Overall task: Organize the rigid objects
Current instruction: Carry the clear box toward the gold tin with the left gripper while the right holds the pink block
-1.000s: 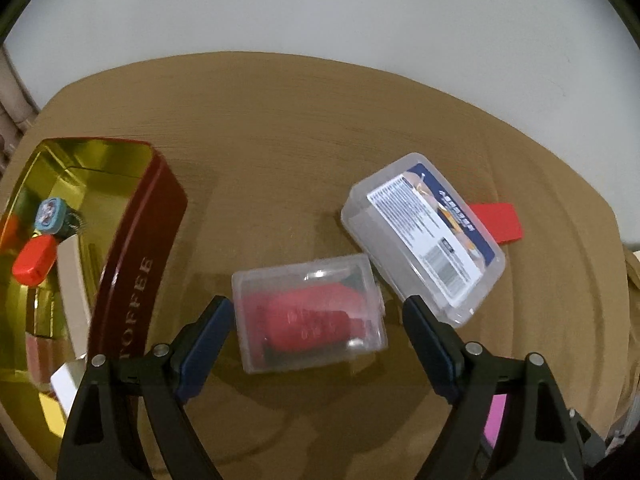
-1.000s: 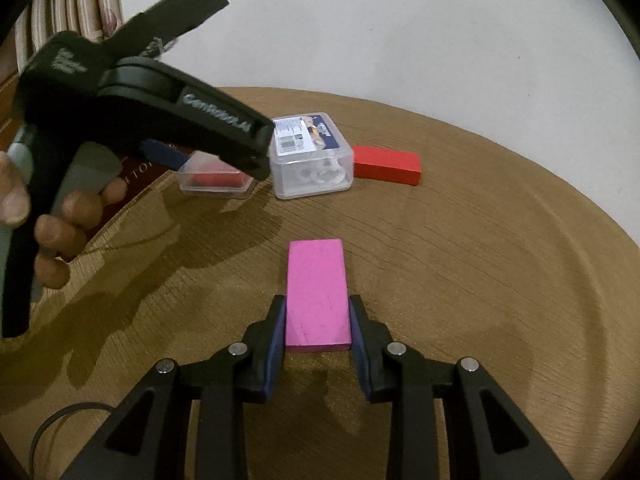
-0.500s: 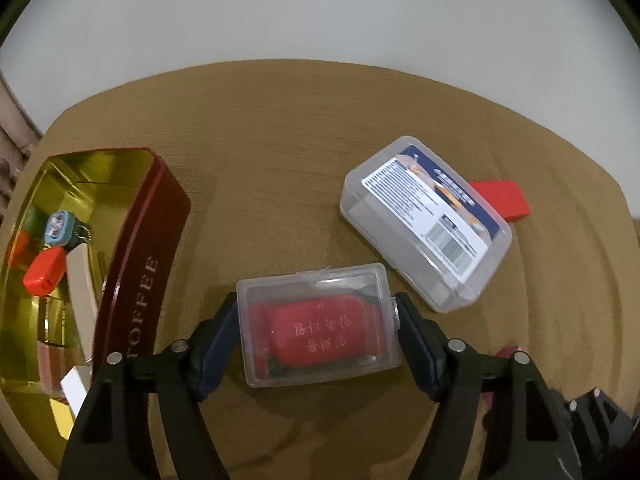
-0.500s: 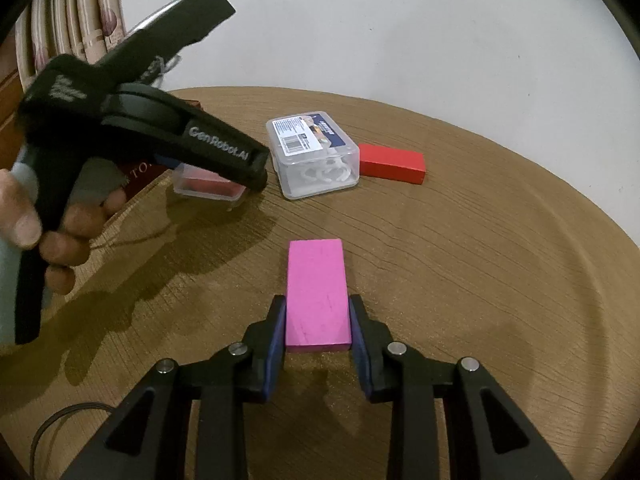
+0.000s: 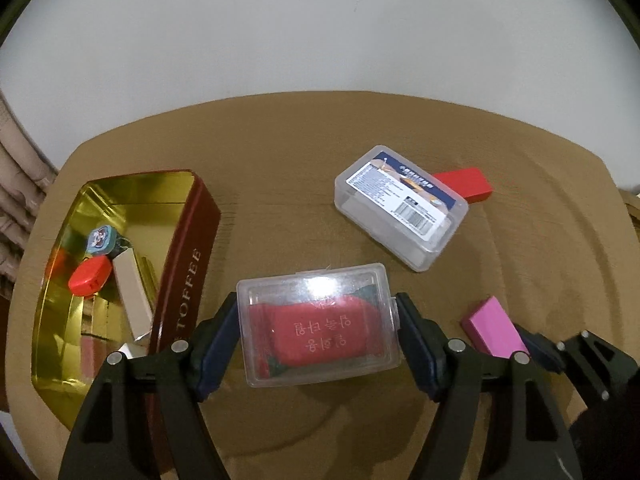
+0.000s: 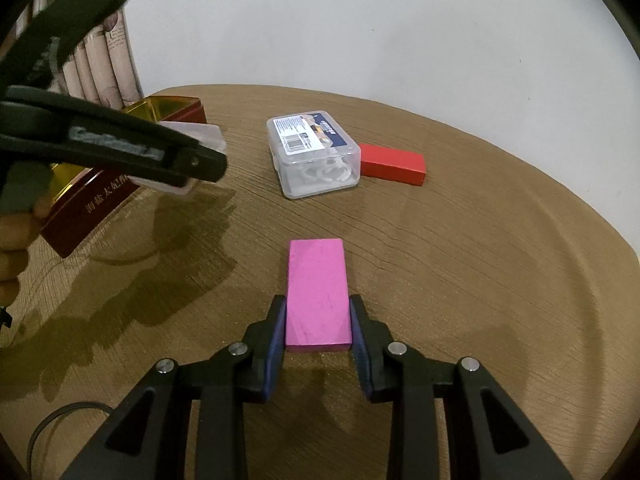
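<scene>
My left gripper (image 5: 318, 330) is shut on a small clear plastic box (image 5: 316, 324) with a red packet inside, held up off the round wooden table (image 5: 304, 184). In the right wrist view that box (image 6: 196, 136) hangs beside the open red and gold toffee tin (image 6: 96, 200). My right gripper (image 6: 319, 320) is shut on a pink block (image 6: 318, 288) that lies flat on the table. The tin (image 5: 188, 264) sits at the left and holds a red cap, a white block and a small blue piece.
A larger clear box with a printed label (image 5: 400, 206) lies mid-table, with a red block (image 5: 466, 184) behind it. Both show in the right wrist view: labelled box (image 6: 314, 152), red block (image 6: 392, 164). A person's fingers (image 6: 12, 240) hold the left tool. A wall stands behind the table.
My left gripper closed on the small clear box, then lifted it off the table and carried it toward the tin. The right gripper and pink block stayed still.
</scene>
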Available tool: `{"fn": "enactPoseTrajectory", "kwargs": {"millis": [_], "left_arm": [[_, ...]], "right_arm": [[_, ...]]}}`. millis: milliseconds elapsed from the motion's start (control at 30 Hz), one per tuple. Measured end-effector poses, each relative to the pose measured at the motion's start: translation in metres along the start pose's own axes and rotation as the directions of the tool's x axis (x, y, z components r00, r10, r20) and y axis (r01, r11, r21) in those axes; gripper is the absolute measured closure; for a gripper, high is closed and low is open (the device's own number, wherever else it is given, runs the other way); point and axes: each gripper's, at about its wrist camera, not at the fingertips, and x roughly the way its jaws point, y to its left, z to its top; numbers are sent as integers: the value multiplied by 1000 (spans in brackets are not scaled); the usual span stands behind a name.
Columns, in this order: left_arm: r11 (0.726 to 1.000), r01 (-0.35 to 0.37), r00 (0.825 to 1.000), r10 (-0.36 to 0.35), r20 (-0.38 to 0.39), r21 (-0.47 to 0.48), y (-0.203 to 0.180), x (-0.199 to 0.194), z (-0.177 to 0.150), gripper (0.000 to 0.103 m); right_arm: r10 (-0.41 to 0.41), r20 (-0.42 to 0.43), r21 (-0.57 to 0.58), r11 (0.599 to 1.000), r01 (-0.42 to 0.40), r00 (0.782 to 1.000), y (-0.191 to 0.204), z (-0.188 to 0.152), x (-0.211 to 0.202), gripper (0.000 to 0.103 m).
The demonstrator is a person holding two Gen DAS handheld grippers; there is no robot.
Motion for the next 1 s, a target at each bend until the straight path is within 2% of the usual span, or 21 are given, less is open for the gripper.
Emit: {"fn": "enactPoseTrajectory", "kwargs": {"millis": [433, 1000], "left_arm": [[1000, -25, 999, 25, 35, 9, 26, -25, -2, 32], [989, -92, 995, 95, 19, -116, 106, -35, -2, 32]], "right_arm": [[-2, 1, 0, 1000, 2, 1000, 0, 0, 1, 72], [-4, -2, -4, 1000, 4, 1000, 0, 1, 1, 72]]}}
